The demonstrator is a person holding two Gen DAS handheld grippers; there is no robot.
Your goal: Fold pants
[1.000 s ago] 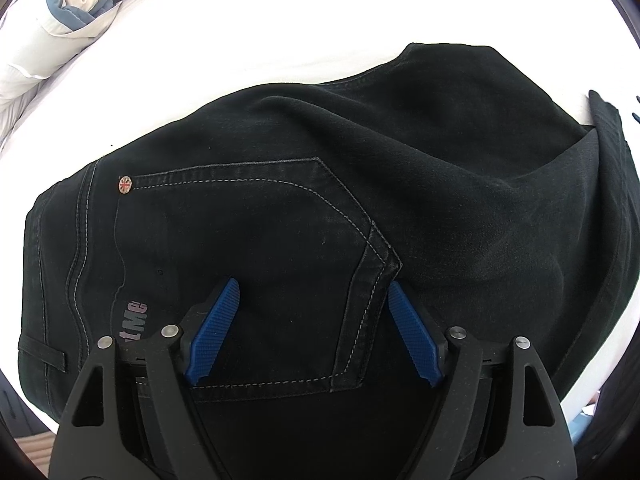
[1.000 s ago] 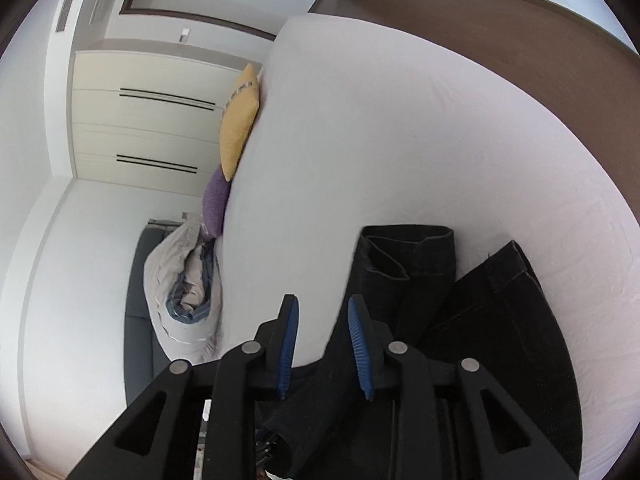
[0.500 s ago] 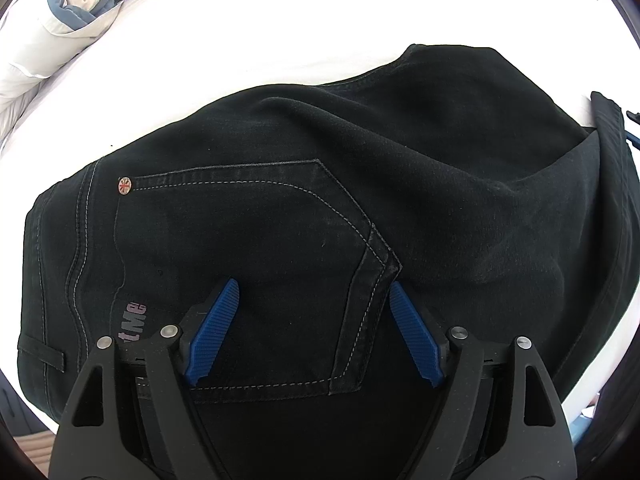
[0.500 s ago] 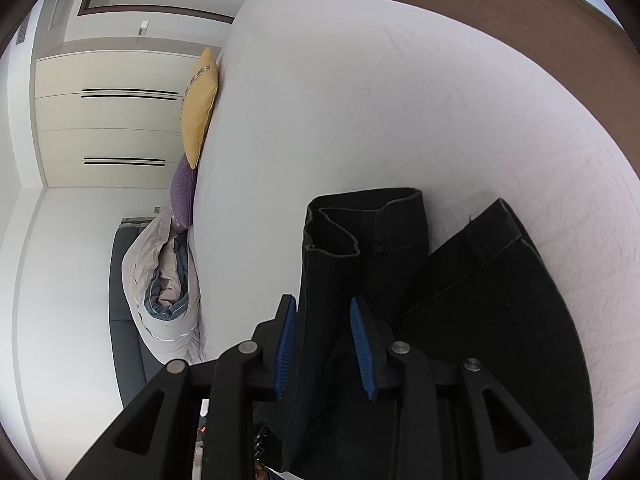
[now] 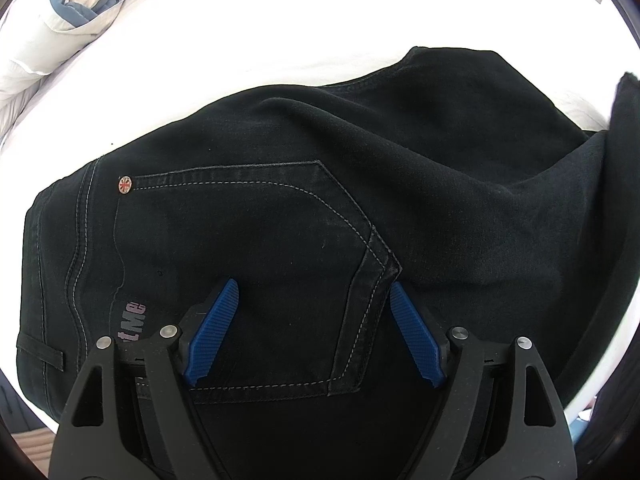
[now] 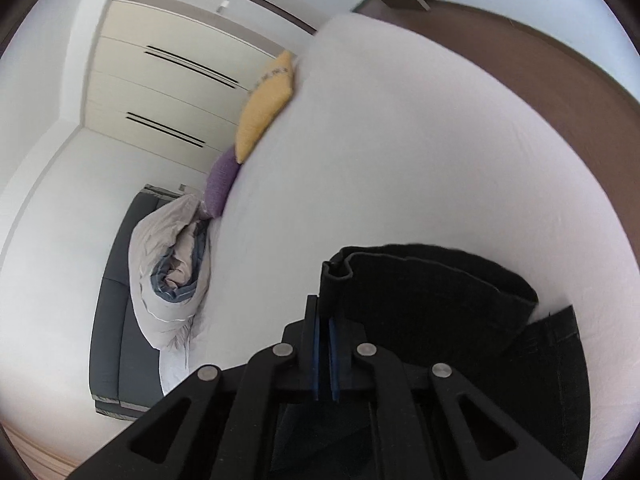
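Observation:
Black jeans (image 5: pixel 280 220) lie on a white bed (image 5: pixel 280 32), seat side up, with a stitched back pocket and a small round rivet. A fold of leg cloth lies across their right part. My left gripper (image 5: pixel 314 292) is open, its blue pads straddling the pocket's corner just above the cloth. My right gripper (image 6: pixel 325 320) is shut on the edge of a pant leg end (image 6: pixel 420 280) and holds it raised over the bed (image 6: pixel 400 140); the leg's hem curls open beyond the fingers.
A rolled grey and white duvet (image 6: pixel 168 280) lies at the bed's left side, also in the left wrist view (image 5: pixel 52 8). A yellow pillow (image 6: pixel 264 108) and a purple pillow (image 6: pixel 222 184) stand behind it. A dark headboard and cream wardrobe doors are beyond.
My right gripper has shut on the pant leg edge and lifted it, and its view has swung. The left gripper has stayed open over the pocket.

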